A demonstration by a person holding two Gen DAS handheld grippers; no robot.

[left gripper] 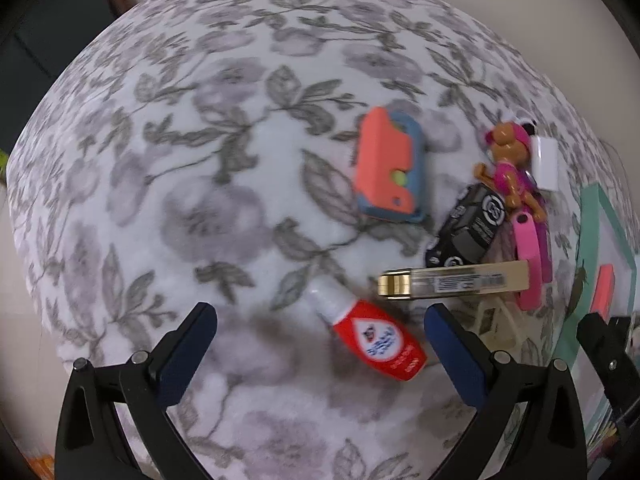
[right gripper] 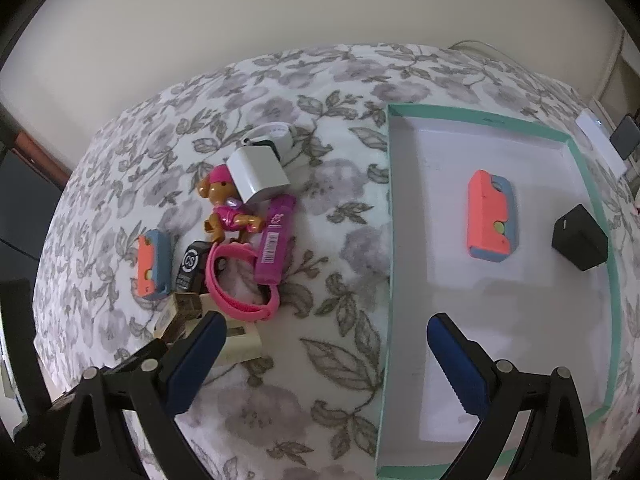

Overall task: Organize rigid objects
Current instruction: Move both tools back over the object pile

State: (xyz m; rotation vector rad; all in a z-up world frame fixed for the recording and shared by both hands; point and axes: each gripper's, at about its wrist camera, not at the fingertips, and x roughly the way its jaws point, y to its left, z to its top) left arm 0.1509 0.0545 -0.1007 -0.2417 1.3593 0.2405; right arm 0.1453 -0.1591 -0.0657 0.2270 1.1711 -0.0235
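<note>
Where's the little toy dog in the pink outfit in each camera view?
Left wrist view: the toy dog lies at the right, above the black box with the CS logo.
Right wrist view: the toy dog lies left of centre, just below the white charger block.
Shared landmark: the pink strap curling by the dog's feet.

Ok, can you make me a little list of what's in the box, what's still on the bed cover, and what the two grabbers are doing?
surface: flowered cover
box: teal-rimmed tray, white inside
in box: orange and blue toy; black cube
still outside: second orange and blue toy, red bottle, dog figure, white cube, pink band, purple marker
left hand-held gripper: open, over the red bottle
right hand-held gripper: open, empty
</note>
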